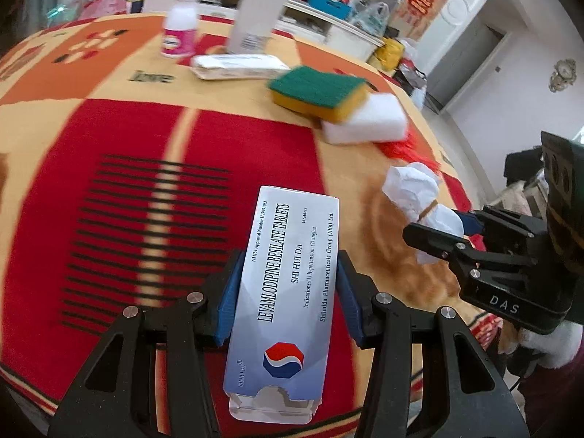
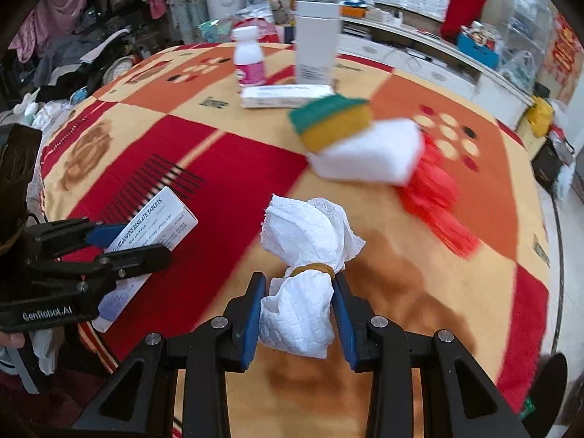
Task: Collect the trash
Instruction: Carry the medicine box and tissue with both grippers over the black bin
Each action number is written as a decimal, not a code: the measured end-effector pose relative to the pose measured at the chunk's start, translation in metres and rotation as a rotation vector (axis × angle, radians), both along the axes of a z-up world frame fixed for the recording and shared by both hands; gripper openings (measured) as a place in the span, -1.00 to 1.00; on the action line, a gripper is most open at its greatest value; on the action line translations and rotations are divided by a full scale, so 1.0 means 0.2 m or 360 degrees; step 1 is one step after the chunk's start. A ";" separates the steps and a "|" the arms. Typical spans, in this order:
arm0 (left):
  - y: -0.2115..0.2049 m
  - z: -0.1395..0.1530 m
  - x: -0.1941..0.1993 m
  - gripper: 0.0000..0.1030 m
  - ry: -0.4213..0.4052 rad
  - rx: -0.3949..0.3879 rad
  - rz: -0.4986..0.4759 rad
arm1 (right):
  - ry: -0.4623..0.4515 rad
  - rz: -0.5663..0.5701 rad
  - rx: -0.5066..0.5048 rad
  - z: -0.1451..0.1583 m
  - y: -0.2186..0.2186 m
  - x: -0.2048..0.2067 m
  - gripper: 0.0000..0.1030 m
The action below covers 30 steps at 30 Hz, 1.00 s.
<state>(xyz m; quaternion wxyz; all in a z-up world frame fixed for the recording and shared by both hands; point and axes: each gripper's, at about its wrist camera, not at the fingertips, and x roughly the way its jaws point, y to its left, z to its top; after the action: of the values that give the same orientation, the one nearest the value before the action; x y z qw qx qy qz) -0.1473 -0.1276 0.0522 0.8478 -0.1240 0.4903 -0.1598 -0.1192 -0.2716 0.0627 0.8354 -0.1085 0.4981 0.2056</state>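
My left gripper (image 1: 288, 266) is shut on a silver-blue tablet box (image 1: 288, 292), printed "Levamlodipine Besilate Tablets", its torn end toward the camera. The blue pads press both long sides, and the box hangs above the red and orange tablecloth (image 1: 109, 127). My right gripper (image 2: 297, 292) is shut on a crumpled white tissue wad (image 2: 306, 255) bound by a rubber band. In the left wrist view the right gripper (image 1: 452, 230) shows at the right edge with the tissue wad (image 1: 412, 189). In the right wrist view the left gripper (image 2: 127, 244) holds the tablet box (image 2: 160, 219) at the left.
On the table stand a pink-labelled white bottle (image 2: 250, 58), a tall white carton (image 2: 315, 43) and a flat white box (image 2: 284, 95). A green-yellow sponge (image 2: 332, 122) leans on a white foam block (image 2: 372, 153), with red shredded plastic (image 2: 434, 197) beside it. Cluttered shelves stand behind.
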 end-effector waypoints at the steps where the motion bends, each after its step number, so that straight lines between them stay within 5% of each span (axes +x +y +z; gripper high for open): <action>1: -0.05 0.00 0.00 -0.09 0.0004 -0.0004 -0.0019 | -0.0003 -0.0013 -0.0007 0.00 -0.04 -0.02 -0.32; 30: -1.19 0.05 0.10 -0.10 0.0066 -0.0085 -0.0500 | 0.0004 -0.0567 -0.0099 -0.01 -1.20 -0.19 -0.32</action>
<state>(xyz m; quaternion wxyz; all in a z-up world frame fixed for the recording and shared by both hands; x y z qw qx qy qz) -0.1264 -0.3660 0.0620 0.7985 -0.0717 0.5166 -0.3007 -0.1576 -0.5123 0.0612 0.8542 -0.0440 0.5166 0.0389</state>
